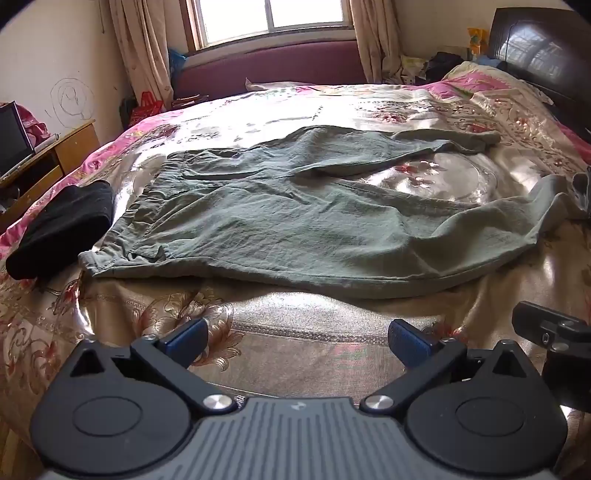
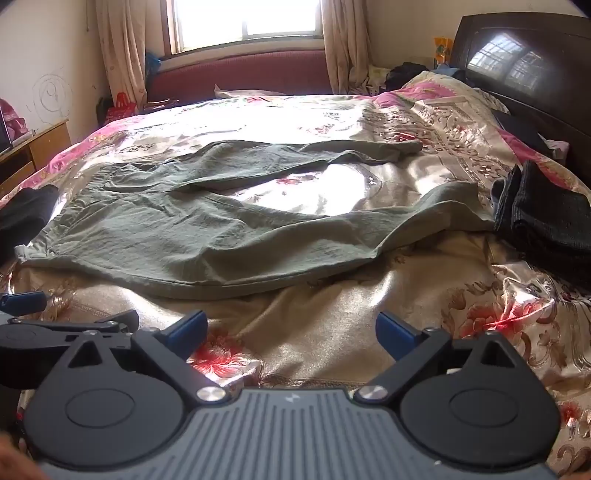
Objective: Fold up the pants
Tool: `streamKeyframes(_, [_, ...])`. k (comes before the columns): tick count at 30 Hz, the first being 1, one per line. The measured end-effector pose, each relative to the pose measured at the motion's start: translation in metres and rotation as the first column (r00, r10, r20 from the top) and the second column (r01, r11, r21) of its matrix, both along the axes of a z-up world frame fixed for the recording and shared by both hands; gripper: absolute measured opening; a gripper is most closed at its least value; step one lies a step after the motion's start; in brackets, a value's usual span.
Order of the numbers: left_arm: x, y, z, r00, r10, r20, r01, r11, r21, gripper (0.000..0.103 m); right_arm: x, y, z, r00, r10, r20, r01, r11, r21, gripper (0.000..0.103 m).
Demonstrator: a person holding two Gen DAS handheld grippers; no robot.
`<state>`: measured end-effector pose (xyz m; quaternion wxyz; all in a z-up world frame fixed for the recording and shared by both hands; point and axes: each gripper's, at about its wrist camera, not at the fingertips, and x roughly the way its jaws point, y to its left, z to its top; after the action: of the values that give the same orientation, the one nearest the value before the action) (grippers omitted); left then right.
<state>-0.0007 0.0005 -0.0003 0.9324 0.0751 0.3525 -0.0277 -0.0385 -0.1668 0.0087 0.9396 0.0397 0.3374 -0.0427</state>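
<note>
Grey-green, thin and crumpled, the pants (image 1: pixel 280 221) lie spread flat on the bedspread (image 1: pixel 295 332), waistband toward the black folded garment (image 1: pixel 62 225) at their left end, the two legs splaying apart toward the headboard (image 1: pixel 543 62) side with a patch of shiny cover showing between them. The cloth looks light and limp, likely to sag and drag rather than hold any shape, so a fold wants a pinch at two points: the near waistband corner and the near leg's hem seem the natural holds, judged from how they lie. The left gripper (image 1: pixel 297 341) hovers short of the pants' near edge with its blue pads spread wide and nothing between them; the right gripper (image 2: pixel 291 332) does likewise, jaws wide apart over bare cover. The satin-like bedspread is glossy and floral, probably slippery under the fabric, and already rucked just before the pants. Beyond the pants stand a window (image 1: pixel 273 18) with curtains and a maroon bench; a second dark folded pile (image 2: pixel 543 218) sits just beside the near leg's hem
</note>
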Motion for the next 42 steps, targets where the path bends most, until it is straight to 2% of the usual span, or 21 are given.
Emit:
streamKeyframes(3, [0.001,0.004,-0.004,1.0,0.01,-0.006,-0.01,1.0,-0.014,0.103,-0.002,0.002,-0.002,1.0,0.005,-0.003,-0.005,1.0,-0.005,0.097])
streamKeyframes(7, [-0.001,0.001,-0.003,1.0,0.004,-0.002,-0.004,1.0,0.004,0.103,-0.002,0.0,-0.008,1.0,-0.004,-0.026,0.005,1.0,0.015,0.097])
streamKeyframes(42, [-0.014,-0.012,0.004,0.998,-0.05,0.045,0.047,0.997,0.069,0.103,-0.006,-0.014,-0.019,0.999,-0.04,-0.026,0.041,0.998,0.041,0.097])
